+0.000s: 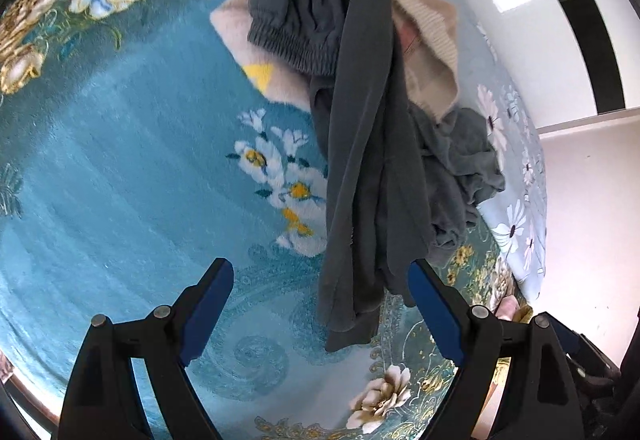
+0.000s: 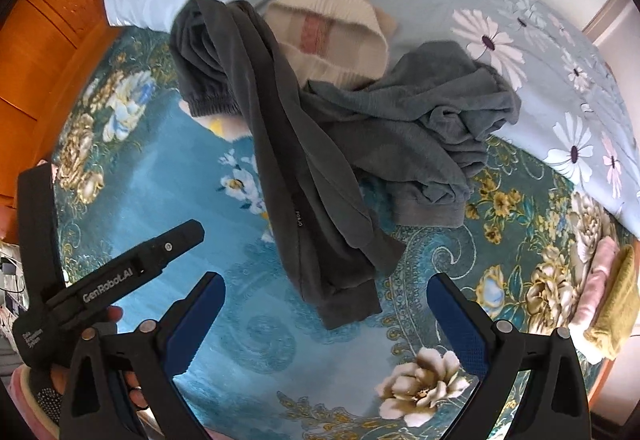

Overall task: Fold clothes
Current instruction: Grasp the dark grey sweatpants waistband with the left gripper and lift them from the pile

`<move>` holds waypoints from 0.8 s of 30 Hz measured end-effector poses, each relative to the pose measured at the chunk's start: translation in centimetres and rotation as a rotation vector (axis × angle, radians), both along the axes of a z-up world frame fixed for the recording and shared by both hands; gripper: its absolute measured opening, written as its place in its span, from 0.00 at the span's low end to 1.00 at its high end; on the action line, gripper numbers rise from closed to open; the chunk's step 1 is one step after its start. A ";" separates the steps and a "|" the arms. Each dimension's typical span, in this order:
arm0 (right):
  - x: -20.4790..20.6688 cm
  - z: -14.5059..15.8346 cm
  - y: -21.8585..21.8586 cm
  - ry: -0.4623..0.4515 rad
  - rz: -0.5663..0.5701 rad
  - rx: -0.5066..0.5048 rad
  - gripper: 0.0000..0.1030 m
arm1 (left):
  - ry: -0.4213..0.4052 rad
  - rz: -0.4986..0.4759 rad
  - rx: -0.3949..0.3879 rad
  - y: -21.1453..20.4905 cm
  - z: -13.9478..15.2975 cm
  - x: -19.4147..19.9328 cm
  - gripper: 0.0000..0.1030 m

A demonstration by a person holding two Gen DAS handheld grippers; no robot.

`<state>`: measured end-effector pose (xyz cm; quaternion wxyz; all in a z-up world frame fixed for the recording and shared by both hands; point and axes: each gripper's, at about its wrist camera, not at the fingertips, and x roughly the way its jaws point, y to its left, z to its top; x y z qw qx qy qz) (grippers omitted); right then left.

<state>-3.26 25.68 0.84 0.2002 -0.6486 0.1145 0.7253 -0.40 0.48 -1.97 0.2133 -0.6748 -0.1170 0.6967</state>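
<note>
Both the left gripper and the right gripper stand wide open and hold nothing. The dark grey trousers lie unfolded in the middle of the blanket; 2 folded items wait at the right.

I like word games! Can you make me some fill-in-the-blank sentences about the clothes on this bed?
1. The long dark grey pants lie on a blanket that is mostly the colour ____.
2. Both the left tool and the right tool have jaws that are ____.
3. The blanket and the pale sheet are printed with ____.
4. The cream sweater lies partly ____ the pants.

Missing words: blue; open; flowers; under
</note>
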 end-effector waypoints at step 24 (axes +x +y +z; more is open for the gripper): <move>14.4 -4.9 7.9 -0.065 -0.397 -0.169 0.99 | 0.017 0.006 -0.217 10.8 -2.9 -15.2 0.02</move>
